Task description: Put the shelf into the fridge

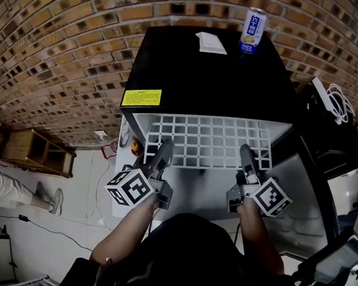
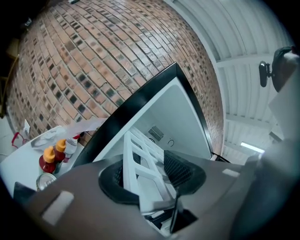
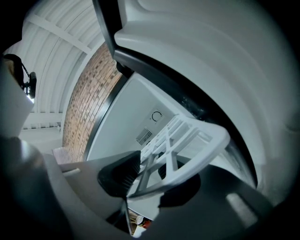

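The white plastic lattice shelf (image 1: 210, 142) lies mostly inside the black-topped mini fridge (image 1: 203, 73). Its front rim sits between the loosened, wide jaws of the left gripper (image 1: 164, 149) and the right gripper (image 1: 247, 156) — best nudged in evenly and level.

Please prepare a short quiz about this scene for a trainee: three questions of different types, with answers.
1. True or false: the white grid shelf is already fully inside the black fridge.
2. What stands on top of the fridge, at the back right? A) a can B) a bottle C) a cup
3. Fill in: the left gripper and the right gripper both have the shelf's ____ edge between their jaws.
Key: 1 false; 2 A; 3 front.
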### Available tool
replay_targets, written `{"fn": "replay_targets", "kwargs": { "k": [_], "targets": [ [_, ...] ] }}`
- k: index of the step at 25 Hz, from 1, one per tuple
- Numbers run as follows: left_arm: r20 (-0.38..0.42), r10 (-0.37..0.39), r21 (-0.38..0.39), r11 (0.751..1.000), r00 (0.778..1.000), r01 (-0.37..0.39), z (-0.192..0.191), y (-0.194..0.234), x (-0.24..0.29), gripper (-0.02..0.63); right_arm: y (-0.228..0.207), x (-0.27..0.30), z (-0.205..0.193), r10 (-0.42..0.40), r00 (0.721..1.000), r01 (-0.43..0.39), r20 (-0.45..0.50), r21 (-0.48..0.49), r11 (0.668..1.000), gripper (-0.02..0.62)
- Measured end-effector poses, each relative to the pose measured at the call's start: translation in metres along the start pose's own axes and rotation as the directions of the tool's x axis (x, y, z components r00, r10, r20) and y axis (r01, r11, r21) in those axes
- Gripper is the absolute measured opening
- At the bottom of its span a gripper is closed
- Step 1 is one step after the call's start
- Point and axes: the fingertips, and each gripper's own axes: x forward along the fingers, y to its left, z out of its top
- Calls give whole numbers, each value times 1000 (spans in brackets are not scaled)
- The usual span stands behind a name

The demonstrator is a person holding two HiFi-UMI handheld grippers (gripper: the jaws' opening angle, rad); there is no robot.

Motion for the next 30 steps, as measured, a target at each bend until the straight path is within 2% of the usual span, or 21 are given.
{"fn": "replay_targets", "kwargs": {
  "k": [6,16,19,23,30],
  "targets": [
    [37,57,67,996,998,-60,4,2,2,177,-1,4,2,-2,1000,2,9,-3,1000,130],
    [80,107,91,989,991,-114,12,11,14,190,-6,19,7,-18,999,19,39,-24,1000,133],
    [105,136,69,987,985,-144,15,12,17,183,-7,25,10,-27,999,29,47,-25,999,132],
    [97,150,32,988,984,-154,14,14,19,169,-9,27,10,-33,998,35,49,-26,999,133],
    [110,214,-5,977,971,-215,15,16,17,173,-8,28,11,-39,998,40,55,-14,999,133]
  ]
}}
